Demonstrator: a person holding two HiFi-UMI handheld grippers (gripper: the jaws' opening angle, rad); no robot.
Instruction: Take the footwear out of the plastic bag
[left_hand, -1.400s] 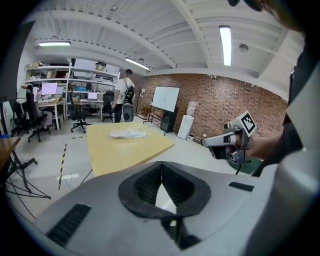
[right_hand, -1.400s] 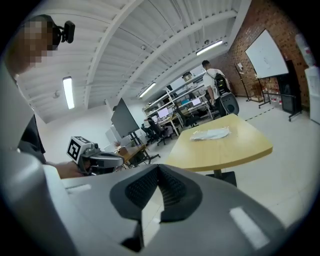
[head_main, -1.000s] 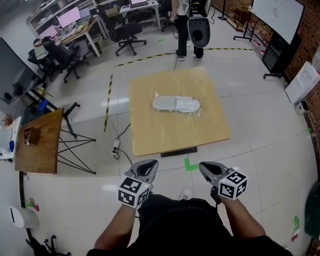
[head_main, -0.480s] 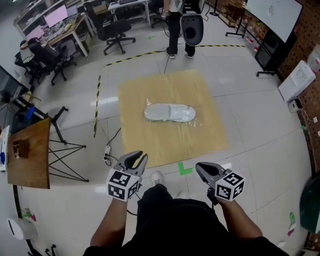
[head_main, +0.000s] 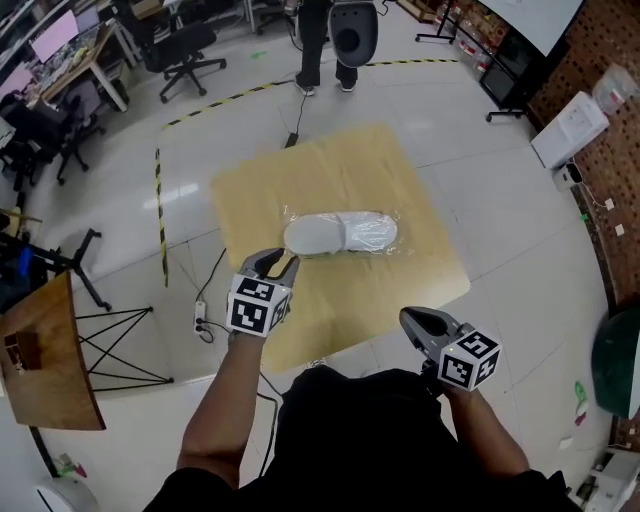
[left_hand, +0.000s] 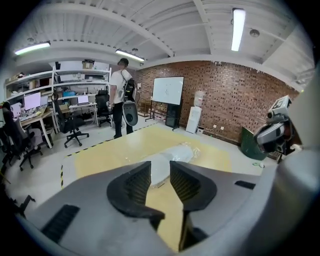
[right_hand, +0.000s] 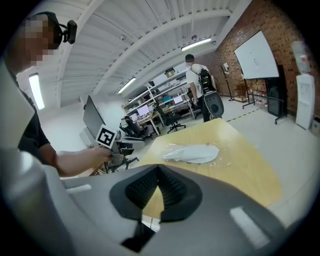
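A pale grey slipper (head_main: 338, 233) lies inside a clear plastic bag (head_main: 385, 240) in the middle of a square wooden table (head_main: 300, 170). My left gripper (head_main: 276, 263) hovers over the table's near left part, just short of the slipper's left end; its jaws are opening with nothing between them. In the left gripper view the slipper (left_hand: 159, 167) shows through the gap of the left gripper (left_hand: 160, 176). My right gripper (head_main: 416, 321) hangs shut and empty off the table's near edge. The right gripper view shows the bagged slipper (right_hand: 192, 152) beyond the shut right gripper (right_hand: 158, 186).
A person (head_main: 315, 35) stands beyond the table's far edge. Office chairs (head_main: 180, 45) and desks fill the far left. A small wooden table (head_main: 40, 360) on black legs stands at the left. A power strip (head_main: 200, 315) and cable lie on the floor. A green bin (head_main: 617, 360) sits at the right.
I have stepped closer to the table. My left gripper has gone forward and up towards the slipper and its jaws have parted. The right gripper has stayed low and shut.
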